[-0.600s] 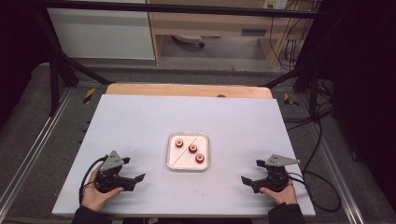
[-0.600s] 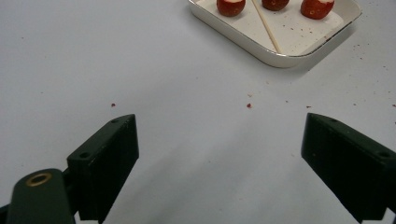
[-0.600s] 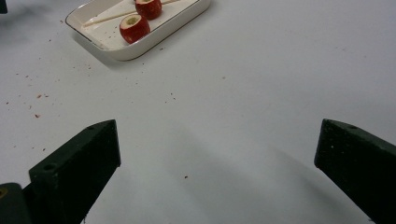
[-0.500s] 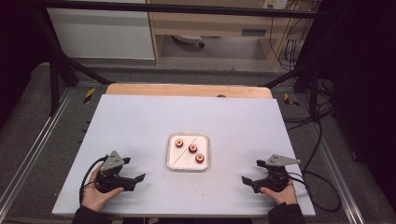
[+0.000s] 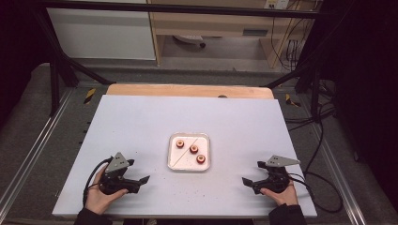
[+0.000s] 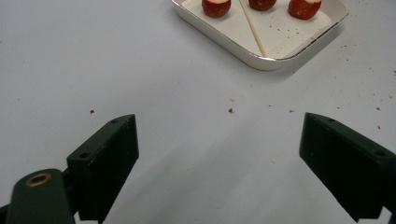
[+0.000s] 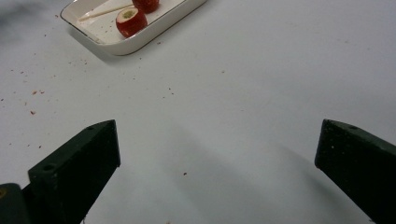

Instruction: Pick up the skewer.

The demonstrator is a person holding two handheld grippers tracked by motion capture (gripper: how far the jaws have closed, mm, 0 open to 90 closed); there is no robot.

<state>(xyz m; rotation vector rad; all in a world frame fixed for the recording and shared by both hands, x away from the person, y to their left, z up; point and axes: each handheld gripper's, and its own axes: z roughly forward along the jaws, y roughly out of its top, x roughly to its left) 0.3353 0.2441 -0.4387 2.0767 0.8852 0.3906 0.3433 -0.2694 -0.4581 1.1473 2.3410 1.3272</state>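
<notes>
resting in glossy rectangular tray (image 5: pixel 205 138): round red fruits (image 5: pixel 194 149).

Cut off by the top edge in the left gripper view: three red pieces (image 6: pixel 215 6) in the tray (image 6: pixel 261 62). Crumbs (image 5: pixel 187 191) too small to identify.

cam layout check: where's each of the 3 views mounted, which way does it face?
High view: above the person's side, looking forward and down on the table; both hands and grippers show.
Left gripper view: on the left gripper, facing the tray; open jaws.
Right gripper view: on the right gripper, facing the tray; open jaws.
All share the tray.
</notes>
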